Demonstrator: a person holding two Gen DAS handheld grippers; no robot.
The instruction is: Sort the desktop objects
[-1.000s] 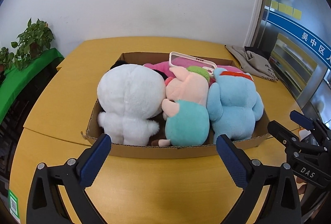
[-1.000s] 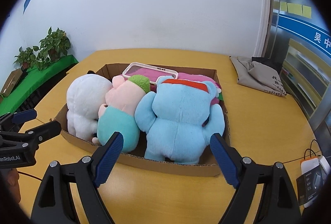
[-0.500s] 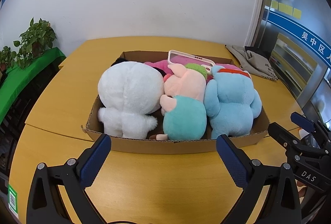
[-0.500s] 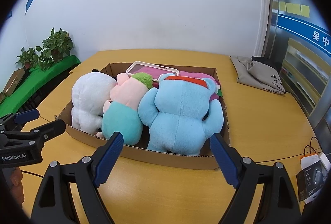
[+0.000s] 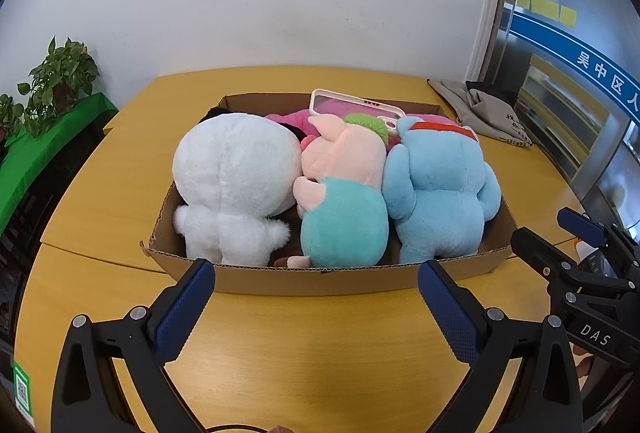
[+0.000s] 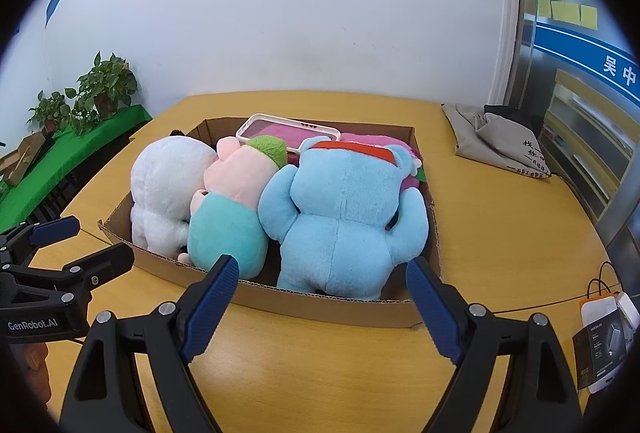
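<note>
Three plush toys sit packed side by side in a shallow cardboard box (image 5: 320, 283) on the yellow wooden counter (image 5: 312, 353), all with their backs to the grippers and heads toward the white wall. On the left is a round white toy (image 5: 236, 181) with fluffy pile. In the middle is a pink toy (image 5: 344, 193) with a teal body and a green tuft. On the right is a light blue toy (image 5: 438, 189) with a red band at its head. The box's long axis runs across the view, its corrugated front wall nearest the grippers. Behind the toys a white-rimmed rounded tray (image 5: 356, 105) leans on pink fabric. The left hand-held gripper (image 5: 316, 307) hangs just before the box's front wall, its blue ribbed pads spread wide with nothing between them. The right hand-held gripper (image 6: 322, 303) hangs likewise, jaws wide and empty, in front of the blue toy. A grey cloth bag (image 6: 500, 141) lies at the counter's far right.
</note>
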